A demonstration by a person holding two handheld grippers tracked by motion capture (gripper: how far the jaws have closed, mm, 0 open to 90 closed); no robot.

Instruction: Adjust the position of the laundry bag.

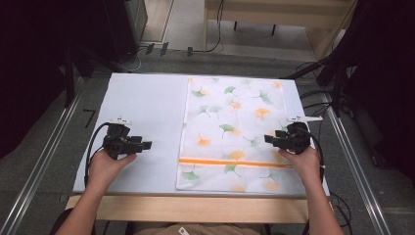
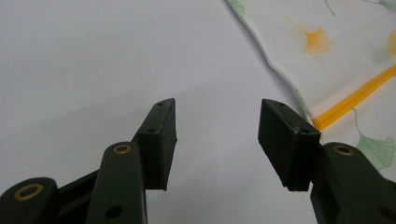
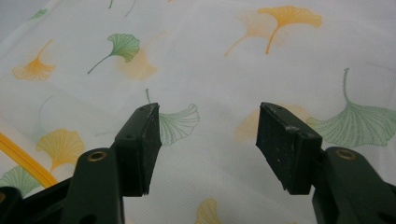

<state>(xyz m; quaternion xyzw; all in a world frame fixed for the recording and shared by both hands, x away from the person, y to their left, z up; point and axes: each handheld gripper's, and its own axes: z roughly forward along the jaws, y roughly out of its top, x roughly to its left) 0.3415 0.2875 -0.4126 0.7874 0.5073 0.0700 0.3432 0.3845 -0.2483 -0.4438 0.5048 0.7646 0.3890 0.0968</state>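
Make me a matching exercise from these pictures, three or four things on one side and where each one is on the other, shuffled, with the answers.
Things:
1. left gripper
2. right gripper
3. white cloth printed with green and orange ginkgo leaves
4. orange stripe

Places:
A. runs across the cloth near the person's edge
B. open over the bare white table
C. spread flat on the table's right half
D. open over the cloth's right edge

Pairs: 1-B, 2-D, 3-C, 4-A

The leaf-printed cloth (image 1: 235, 132) looks thin and softly matt; the white worktop (image 1: 142, 107) smooth; the fingers (image 2: 161, 140) matt black plastic.
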